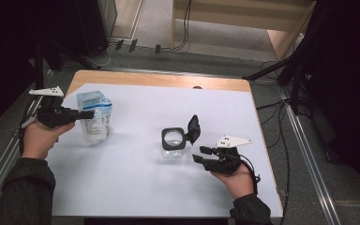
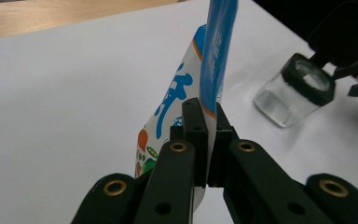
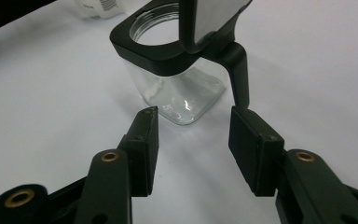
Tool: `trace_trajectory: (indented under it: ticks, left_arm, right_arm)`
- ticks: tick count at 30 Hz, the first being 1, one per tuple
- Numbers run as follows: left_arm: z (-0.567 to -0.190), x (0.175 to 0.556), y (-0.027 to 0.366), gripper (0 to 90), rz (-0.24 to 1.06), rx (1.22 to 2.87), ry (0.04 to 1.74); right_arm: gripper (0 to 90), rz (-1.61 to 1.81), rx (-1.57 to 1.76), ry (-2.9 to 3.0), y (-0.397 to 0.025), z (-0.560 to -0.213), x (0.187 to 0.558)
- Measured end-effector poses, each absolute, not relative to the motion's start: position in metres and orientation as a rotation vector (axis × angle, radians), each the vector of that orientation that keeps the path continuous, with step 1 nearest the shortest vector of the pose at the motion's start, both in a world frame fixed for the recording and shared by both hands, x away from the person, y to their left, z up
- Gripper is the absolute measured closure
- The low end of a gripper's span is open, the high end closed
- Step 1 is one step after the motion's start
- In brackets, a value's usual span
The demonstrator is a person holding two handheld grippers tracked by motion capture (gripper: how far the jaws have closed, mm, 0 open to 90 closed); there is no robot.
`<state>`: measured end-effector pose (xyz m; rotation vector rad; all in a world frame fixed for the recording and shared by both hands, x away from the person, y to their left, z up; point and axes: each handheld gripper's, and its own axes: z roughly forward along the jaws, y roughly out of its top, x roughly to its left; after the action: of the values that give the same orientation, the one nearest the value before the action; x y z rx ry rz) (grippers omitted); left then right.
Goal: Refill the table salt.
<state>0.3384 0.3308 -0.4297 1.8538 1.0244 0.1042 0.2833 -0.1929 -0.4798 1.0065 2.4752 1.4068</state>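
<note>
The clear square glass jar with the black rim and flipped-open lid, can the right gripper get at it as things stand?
Probably yes. The right gripper has its jaws open, pointed at the clear square glass jar, with bare white table cover between them.

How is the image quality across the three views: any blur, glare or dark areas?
High view: the white table sheet is evenly lit, the surroundings fall into near-black, and the picture is soft. Left gripper view: the pouch is blurred close to the lens, and the glass jar behind is soft. Right gripper view: the jar is fairly sharp with small glints in the glass, and its raised lid is cut by the top edge.
</note>
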Motion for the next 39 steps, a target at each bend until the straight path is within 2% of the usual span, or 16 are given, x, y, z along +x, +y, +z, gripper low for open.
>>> trace_trajectory:
  ticks: [6, 15, 27, 37, 39]
  left_arm:
    - [-0.413, 0.331, 0.324, 90.0, 0.117, 1.81, 0.988]
    - [-0.393, 0.323, 0.298, 90.0, 0.086, 1.835, 0.955]
    - [-0.384, 0.313, 0.276, 90.0, 0.063, 1.865, 0.928]
    - [-0.379, 0.302, 0.262, 90.0, 0.043, 1.891, 0.91]
    - [-0.378, 0.299, 0.26, 90.0, 0.043, 1.894, 0.904]
  right_arm:
    - [53.6, 1.424, 0.997, 2.479, -0.185, -0.476, 0.278]
    - [56.3, 1.448, 0.94, 2.495, -0.165, -0.463, 0.264]
    - [60.0, 1.463, 0.86, 2.531, -0.132, -0.455, 0.253]
    - [59.9, 1.46, 0.838, 2.553, -0.106, -0.457, 0.255]
    - [57.2, 1.47, 0.821, 2.557, -0.099, -0.459, 0.257]
